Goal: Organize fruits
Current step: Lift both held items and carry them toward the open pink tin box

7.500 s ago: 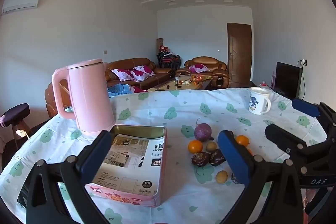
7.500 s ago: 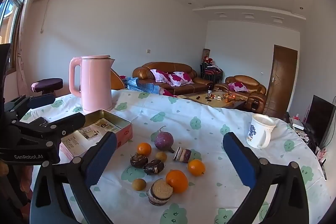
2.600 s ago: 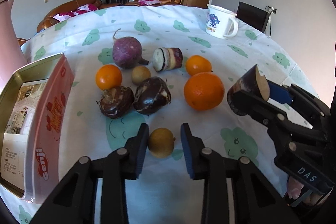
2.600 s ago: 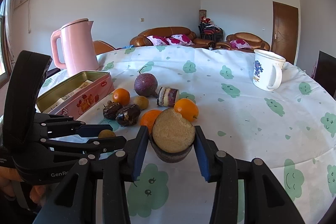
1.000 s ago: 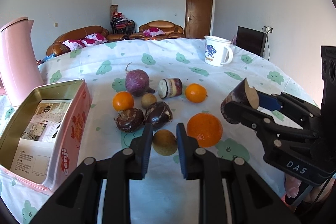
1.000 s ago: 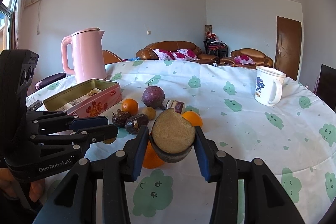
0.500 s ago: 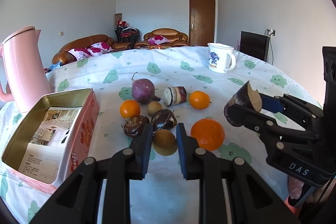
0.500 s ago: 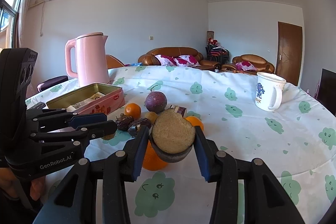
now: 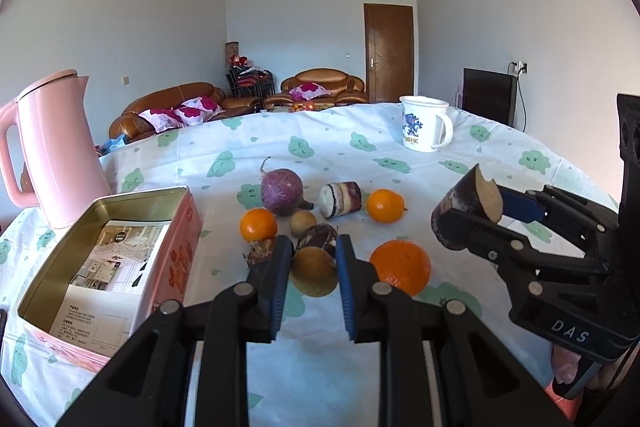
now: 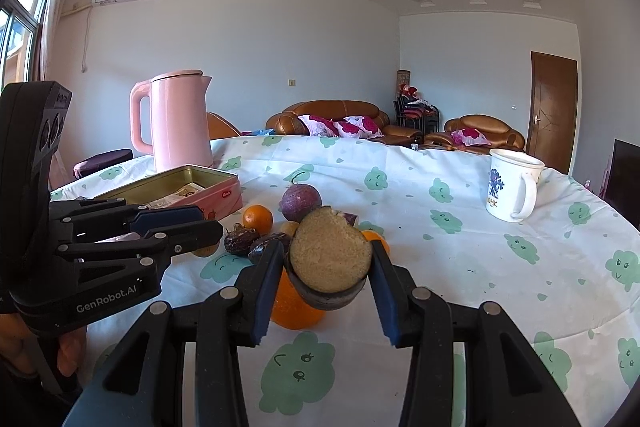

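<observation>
- Holding two things up right now, one in each gripper, both lifted off the desk (image 9: 500,155).
- My left gripper (image 9: 310,269) has its fingers squeezed on a small brown fruit (image 9: 313,275).
- My right gripper (image 10: 328,269) has its fingers squeezed on a cut purple chunk (image 10: 329,261) with a pale, grainy face turned to my camera.
- The open pink tin (image 9: 120,251) sits at about 9 o'clock from the fruit pile. I think the fruits should go in there. It holds only a paper leaflet, so no fruit is put away yet.
- Left on the cloth, in the left view: a big orange (image 9: 400,273) at 3 o'clock from the brown fruit, two small oranges (image 9: 258,225), a round purple root (image 9: 282,191) at 12 o'clock, a striped cut piece (image 9: 340,193), a little tan ball (image 9: 303,223) and two dark lumpy fruits (image 9: 318,237).
- A pink kettle (image 9: 56,155) and a white mug (image 9: 425,129) stand farther back.
- I judge the job is just starting; most pieces are not sorted yet.
</observation>
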